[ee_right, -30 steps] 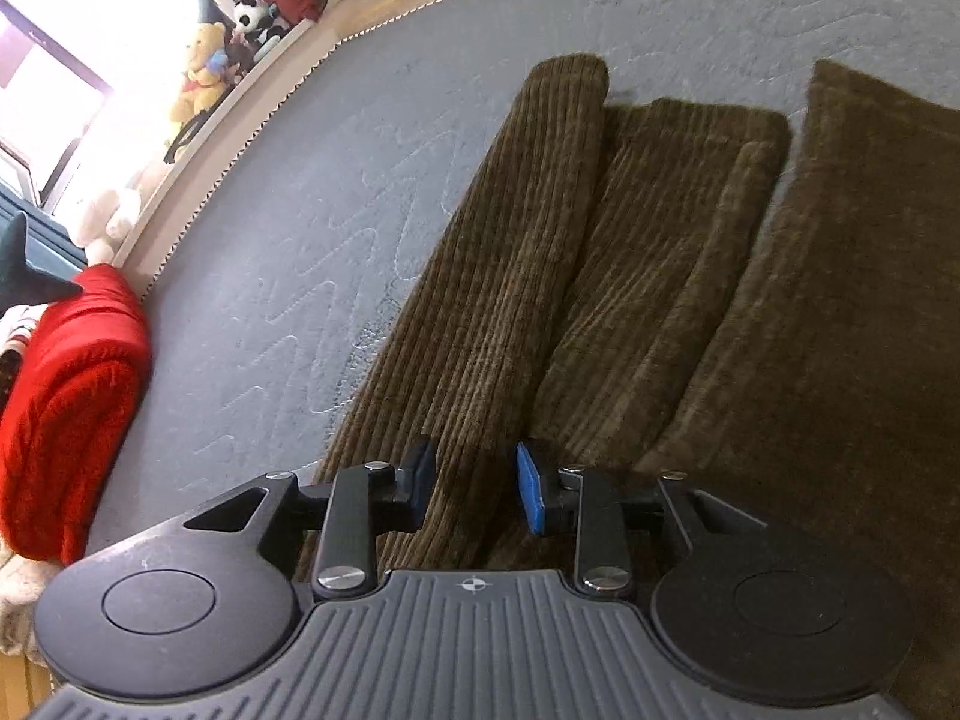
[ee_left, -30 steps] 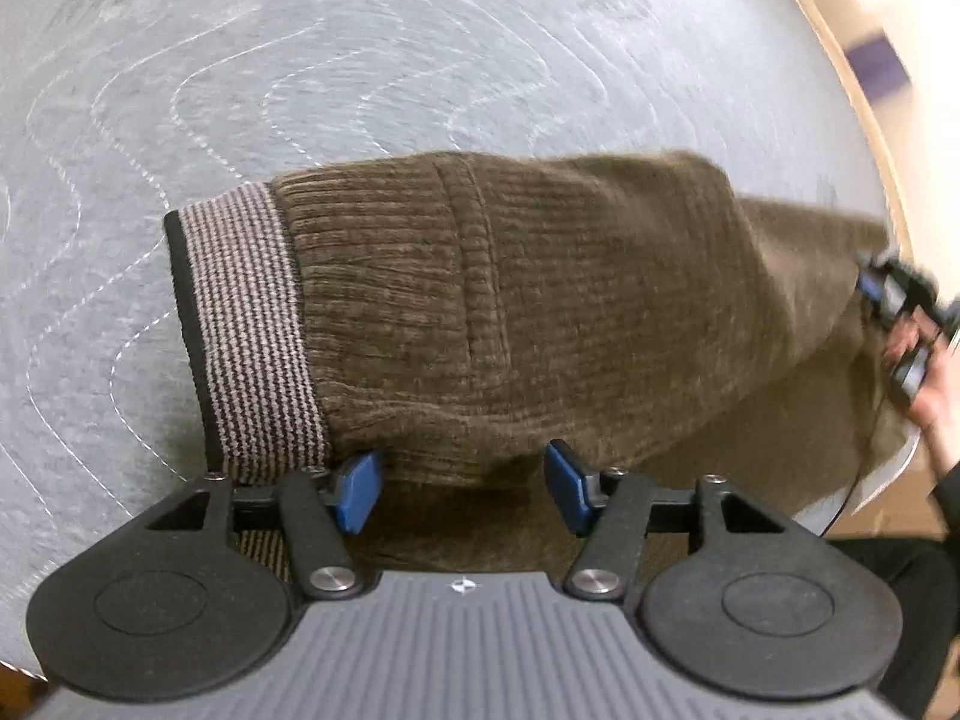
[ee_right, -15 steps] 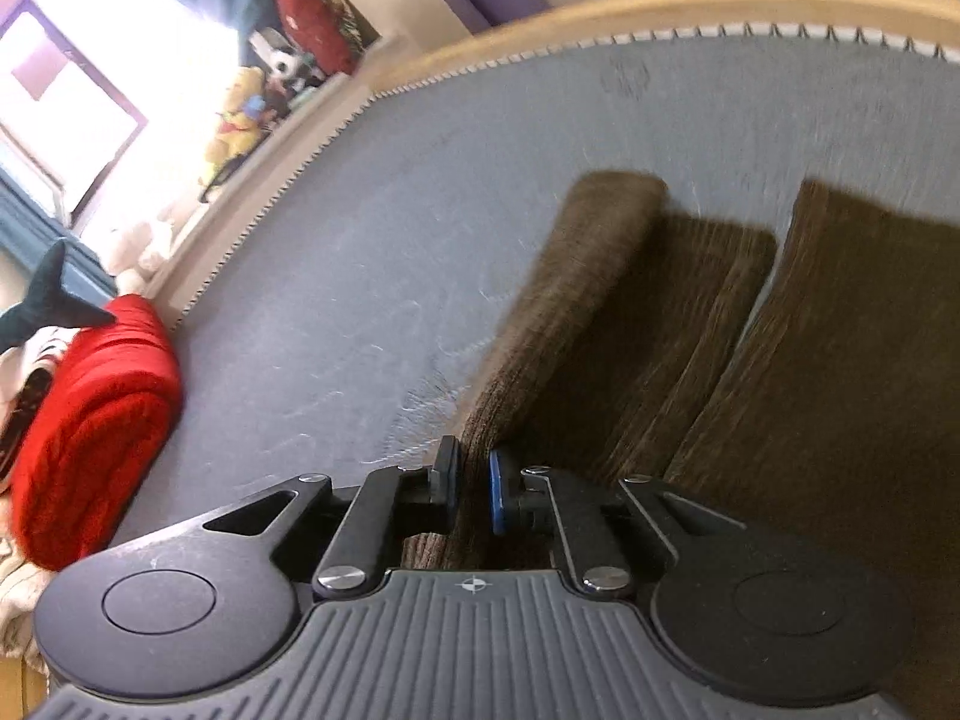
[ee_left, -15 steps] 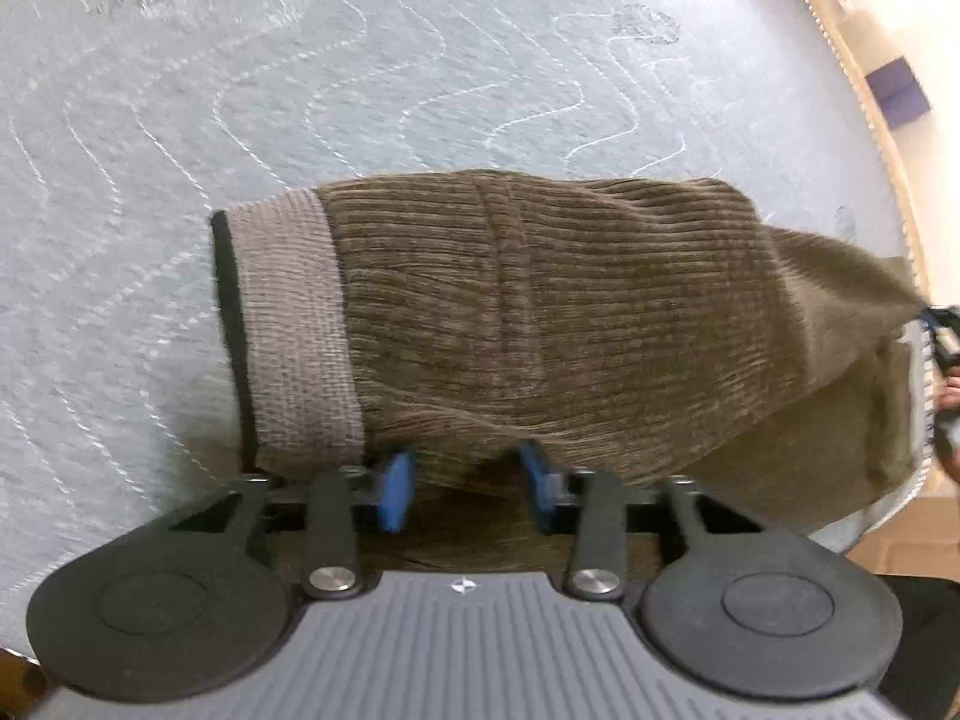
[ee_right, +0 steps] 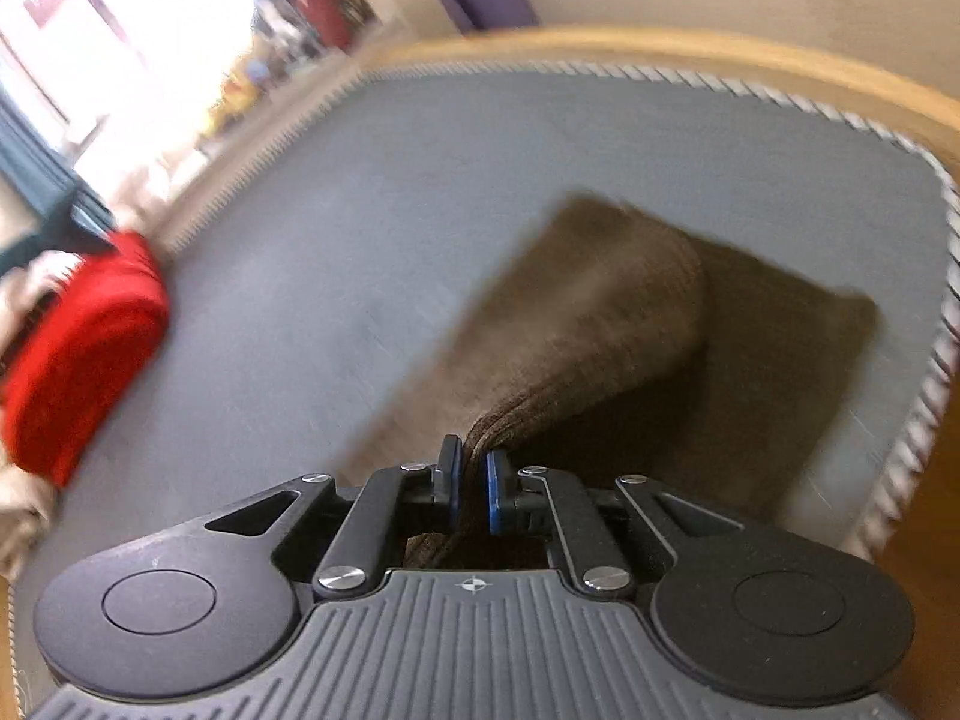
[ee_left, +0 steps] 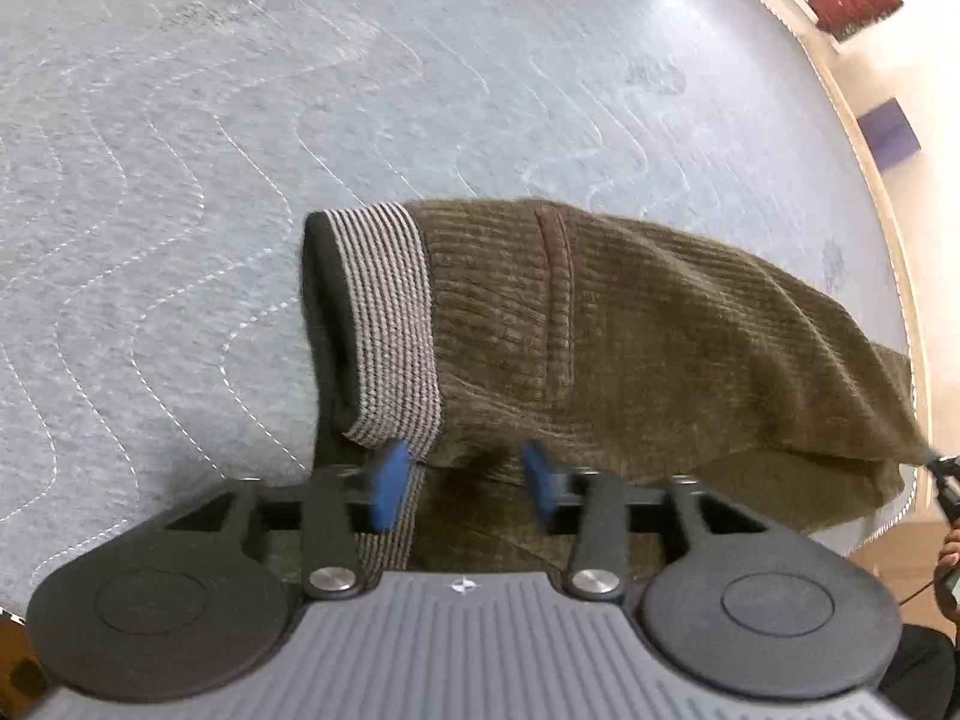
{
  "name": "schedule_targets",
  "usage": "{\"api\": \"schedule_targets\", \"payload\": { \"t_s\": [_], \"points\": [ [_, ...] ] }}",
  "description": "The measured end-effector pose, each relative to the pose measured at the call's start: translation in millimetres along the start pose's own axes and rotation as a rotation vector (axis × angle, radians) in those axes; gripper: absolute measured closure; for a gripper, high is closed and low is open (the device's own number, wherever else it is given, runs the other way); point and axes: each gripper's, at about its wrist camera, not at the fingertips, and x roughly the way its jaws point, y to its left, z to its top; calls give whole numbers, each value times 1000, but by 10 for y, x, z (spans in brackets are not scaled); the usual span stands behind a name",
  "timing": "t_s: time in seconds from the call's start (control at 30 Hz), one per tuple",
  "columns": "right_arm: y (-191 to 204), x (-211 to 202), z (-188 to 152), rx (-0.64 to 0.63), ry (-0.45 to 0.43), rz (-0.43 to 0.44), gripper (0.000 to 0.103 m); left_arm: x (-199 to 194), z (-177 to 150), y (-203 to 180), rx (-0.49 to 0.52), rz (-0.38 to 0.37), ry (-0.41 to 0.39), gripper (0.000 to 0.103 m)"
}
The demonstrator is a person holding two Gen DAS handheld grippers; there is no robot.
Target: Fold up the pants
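The brown corduroy pants point(ee_left: 630, 324) lie on the grey quilted mat point(ee_left: 240, 120), with the striped waistband point(ee_left: 390, 324) at the left. The upper layer is raised off the layer beneath. My left gripper point(ee_left: 465, 483) stands with its jaws apart at the near edge of the waist; cloth lies between the blue pads point(ee_left: 390, 474), not pinched. My right gripper point(ee_right: 473, 489) is shut on the pants leg point(ee_right: 588, 324) and holds it up off the mat. In the left wrist view the right gripper point(ee_left: 945, 477) shows at the far right, pulling the cloth taut.
The mat's stitched edge point(ee_right: 936, 324) and a wooden rim point(ee_right: 660, 42) run close to the pants on the right. A red bundle point(ee_right: 78, 348) lies at the mat's left side. Soft toys and a purple box point(ee_left: 888, 132) lie beyond the mat.
My right gripper closed on the pants leg and lifted it toward the waist end. The upper layer has risen and drawn taut. My left gripper narrowed, then widened, at the waist edge.
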Motion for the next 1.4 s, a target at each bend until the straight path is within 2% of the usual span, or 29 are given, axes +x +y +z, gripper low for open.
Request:
{"api": "schedule_targets", "payload": {
  "t_s": [0.07,0.17,0.3,0.37,0.6,0.63,0.77,0.83,0.9,1.0,1.07,1.1,1.17,1.2,1.3,1.33,1.4],
  "points": [
    [-210,109,-86,57,92,-25,95,71,6,-79,29,-16,32,34],
    [-417,292,-71,113,158,12,90,138,25,-149,37,-18,51,31],
    [-564,397,66,173,105,26,81,191,88,-96,-55,-12,53,31],
    [-602,473,152,211,91,15,81,232,134,-74,-100,-2,58,31],
    [-857,663,187,404,90,-30,81,319,226,-87,-147,77,71,33],
    [-864,664,186,410,88,-37,81,323,239,-72,-157,86,71,35],
    [-905,625,220,396,50,-96,80,302,255,-57,-135,154,64,68],
    [-971,583,216,395,31,-137,74,271,207,-30,-112,162,53,74],
    [-1067,587,219,429,23,-122,74,212,181,-29,-84,164,38,82],
    [-1194,599,204,472,5,-82,73,22,153,-50,-53,168,-41,86],
    [-1239,620,201,482,-6,-68,73,-155,137,-119,-24,180,-122,88],
    [-1259,624,204,484,-12,-65,74,-274,114,-151,-13,188,-171,89],
    [-1292,609,220,490,-31,-72,74,-425,65,-175,-6,184,-216,92],
    [-1303,595,229,494,-47,-81,73,-465,38,-176,-4,187,-220,101],
    [-1342,484,264,511,-120,-196,72,-546,-21,-164,20,259,-226,103],
    [-1371,438,270,520,-152,-226,70,-545,-25,-143,30,254,-208,103],
    [-1446,400,281,535,-187,-230,69,-497,-9,-46,-12,189,-145,103]
  ]
}}
